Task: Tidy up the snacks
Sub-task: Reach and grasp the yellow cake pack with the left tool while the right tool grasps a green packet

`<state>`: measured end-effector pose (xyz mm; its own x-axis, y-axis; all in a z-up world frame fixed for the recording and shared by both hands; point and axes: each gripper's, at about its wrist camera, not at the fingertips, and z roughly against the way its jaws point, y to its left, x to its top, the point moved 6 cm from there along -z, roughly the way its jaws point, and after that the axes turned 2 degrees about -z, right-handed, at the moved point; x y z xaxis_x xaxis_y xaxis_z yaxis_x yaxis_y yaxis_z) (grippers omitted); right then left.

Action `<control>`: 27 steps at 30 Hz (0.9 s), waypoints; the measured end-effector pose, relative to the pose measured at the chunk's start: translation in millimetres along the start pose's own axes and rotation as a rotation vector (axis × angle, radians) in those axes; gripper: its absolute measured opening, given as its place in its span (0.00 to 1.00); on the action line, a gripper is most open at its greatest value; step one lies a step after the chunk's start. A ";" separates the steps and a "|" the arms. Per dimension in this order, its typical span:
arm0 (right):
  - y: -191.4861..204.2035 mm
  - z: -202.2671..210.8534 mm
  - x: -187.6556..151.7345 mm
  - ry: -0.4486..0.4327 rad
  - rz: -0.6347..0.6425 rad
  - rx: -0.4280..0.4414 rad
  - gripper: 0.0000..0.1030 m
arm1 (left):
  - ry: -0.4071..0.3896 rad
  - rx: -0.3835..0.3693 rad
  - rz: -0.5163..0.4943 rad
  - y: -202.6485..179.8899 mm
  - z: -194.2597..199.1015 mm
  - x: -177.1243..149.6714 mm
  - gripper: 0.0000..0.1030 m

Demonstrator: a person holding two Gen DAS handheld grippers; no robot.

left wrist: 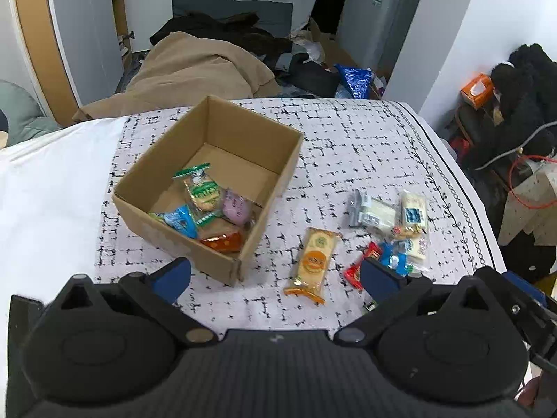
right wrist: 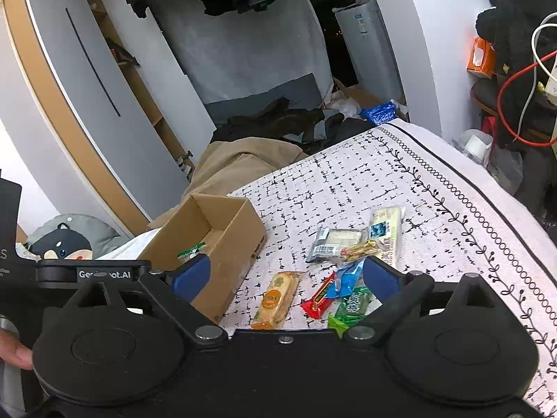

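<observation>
Orange-label snack bar (left wrist: 312,265) lies flat, lengthwise toward the room, beside cardboard box (left wrist: 269,205).

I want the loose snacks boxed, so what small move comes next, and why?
Probably lower the right hand-held gripper, open and empty, onto the orange-labelled snack pack. It lies alone on the cloth, nearest the cardboard box.

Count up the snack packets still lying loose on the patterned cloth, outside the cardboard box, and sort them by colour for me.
orange packet: 1
red packet: 1
blue packet: 1
green packet: 1
silver packet: 1
white packet: 1
small tan packet: 1
Total: 7
</observation>
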<state>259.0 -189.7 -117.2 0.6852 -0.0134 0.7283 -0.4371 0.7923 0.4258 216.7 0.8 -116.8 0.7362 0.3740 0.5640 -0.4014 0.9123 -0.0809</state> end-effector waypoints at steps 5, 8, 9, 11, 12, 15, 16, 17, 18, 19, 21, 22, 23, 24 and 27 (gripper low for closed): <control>-10.6 4.3 0.9 -0.003 -0.022 -0.013 0.92 | -0.004 -0.010 -0.016 -11.5 0.8 -6.4 1.00; -15.1 6.3 0.8 -0.004 -0.022 -0.021 0.92 | 0.004 -0.021 -0.018 -17.0 -0.8 -9.1 1.00; -16.6 7.8 0.8 -0.006 -0.022 -0.022 0.92 | 0.007 -0.026 -0.018 -18.8 -1.8 -9.9 1.00; -20.3 8.9 0.9 -0.005 -0.026 -0.026 0.92 | 0.005 -0.028 -0.015 -21.5 -2.6 -11.1 1.00; -22.6 9.1 0.8 -0.004 -0.031 -0.029 0.92 | 0.004 -0.027 -0.016 -22.5 -2.9 -11.6 1.00; -30.0 8.0 -0.5 0.004 -0.046 -0.042 0.92 | 0.008 -0.028 -0.017 -25.6 -5.1 -12.9 1.00; -32.4 7.0 -0.6 0.007 -0.052 -0.047 0.92 | 0.010 -0.027 -0.017 -26.4 -6.0 -13.4 1.00; -34.3 6.7 -1.2 0.009 -0.058 -0.050 0.92 | 0.013 -0.026 -0.015 -26.9 -7.5 -13.8 1.00; -36.4 5.7 -2.0 0.011 -0.064 -0.053 0.92 | 0.017 -0.024 -0.014 -27.6 -9.3 -14.6 1.00; -38.5 4.5 -2.4 0.008 -0.068 -0.059 0.92 | 0.024 -0.024 -0.012 -28.0 -11.2 -15.4 1.00; -42.5 1.1 -3.8 0.006 -0.074 -0.072 0.92 | 0.032 -0.023 -0.011 -29.5 -14.3 -17.0 1.00; -44.9 -1.5 -4.8 0.013 -0.076 -0.077 0.92 | 0.035 -0.019 -0.016 -30.8 -15.9 -17.6 1.00; -46.6 -4.4 -5.8 0.019 -0.077 -0.081 0.92 | 0.039 -0.015 -0.022 -32.1 -17.5 -18.3 1.00; -48.6 -7.7 -7.4 0.030 -0.077 -0.087 0.91 | 0.047 -0.015 -0.027 -33.5 -19.9 -19.4 1.00; -54.4 -17.3 -13.0 0.063 -0.087 -0.104 0.88 | 0.075 -0.029 -0.020 -35.9 -28.6 -23.4 1.00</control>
<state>283.9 -222.0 -159.2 0.7544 -0.0495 0.6545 -0.3137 0.8487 0.4258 229.4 -35.9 -150.6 0.7831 0.3665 0.5024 -0.3713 0.9236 -0.0951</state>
